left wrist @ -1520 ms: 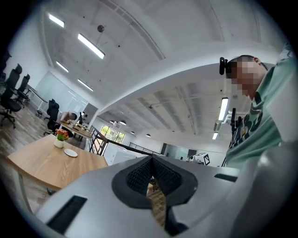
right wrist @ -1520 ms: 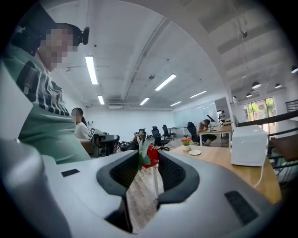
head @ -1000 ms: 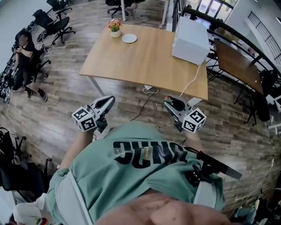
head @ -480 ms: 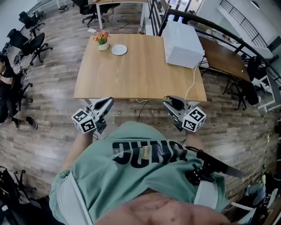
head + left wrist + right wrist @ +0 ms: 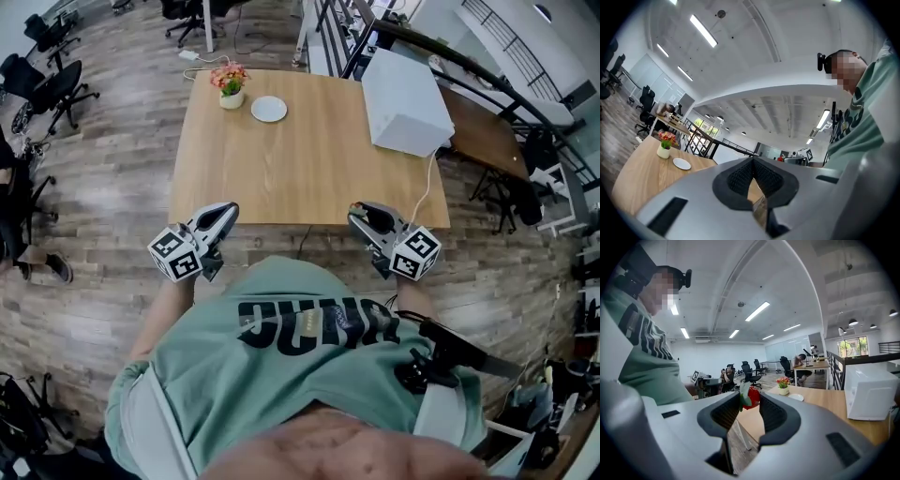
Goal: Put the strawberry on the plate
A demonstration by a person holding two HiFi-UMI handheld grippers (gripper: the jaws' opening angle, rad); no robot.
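A red strawberry (image 5: 753, 398) with a green leafy top is pinched between the tips of my right gripper (image 5: 749, 400), which is shut on it. In the head view that gripper (image 5: 363, 215) hovers at the near edge of the wooden table (image 5: 300, 178), on the right. The small white plate (image 5: 269, 109) lies at the table's far left, and is also seen as the plate (image 5: 796, 397) and plate (image 5: 682, 163). My left gripper (image 5: 225, 216) hangs at the near left edge; its jaws (image 5: 753, 161) meet with nothing between them.
A potted flower (image 5: 230, 82) stands just left of the plate. A large white box (image 5: 408, 89) with a cable sits at the table's far right. Office chairs (image 5: 52, 84) stand to the left, a railing and a darker table (image 5: 487, 136) to the right.
The table has come nearer and squared up in the head view; its near edge now lies just beyond both gripper tips. Both grippers keep their pose and the strawberry stays held.
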